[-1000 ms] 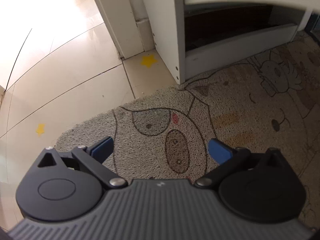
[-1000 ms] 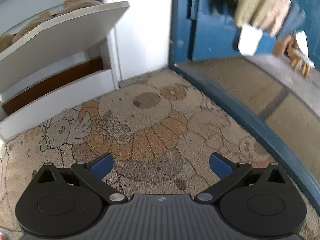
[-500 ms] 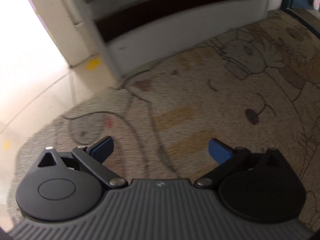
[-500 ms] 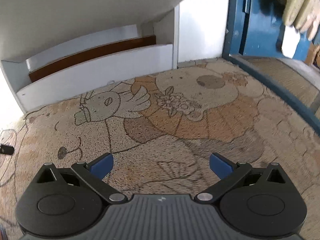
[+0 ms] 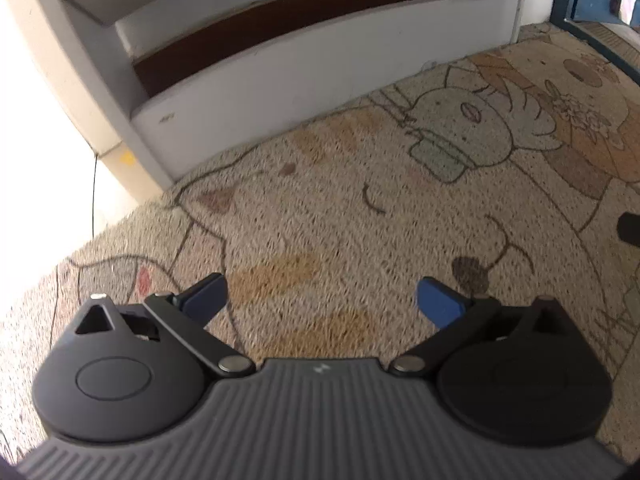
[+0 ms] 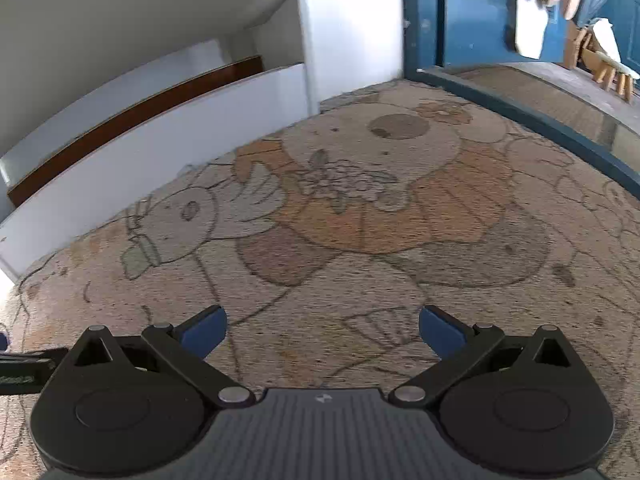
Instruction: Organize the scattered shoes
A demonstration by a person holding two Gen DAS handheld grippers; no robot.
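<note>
Left hand-held gripper point(image 5: 322, 300): fingers wide apart, empty, over cartoon doormat point(image 5: 360, 208). White shoe rack point(image 5: 320, 64) just beyond mat edge. Right hand-held gripper point(image 6: 322, 330): fingers apart, nothing between, over same mat. No shoes in either view — step looks like searching; next move calls for finding a shoe first.

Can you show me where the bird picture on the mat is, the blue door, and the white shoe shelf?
Cartoon bird drawn on the beige doormat point(image 6: 188, 216): right wrist view, on its head.
Blue door point(image 6: 472, 12): right wrist view, on its panel.
White wooden shoe shelf point(image 5: 320, 80): left wrist view, on its bottom front board.
</note>
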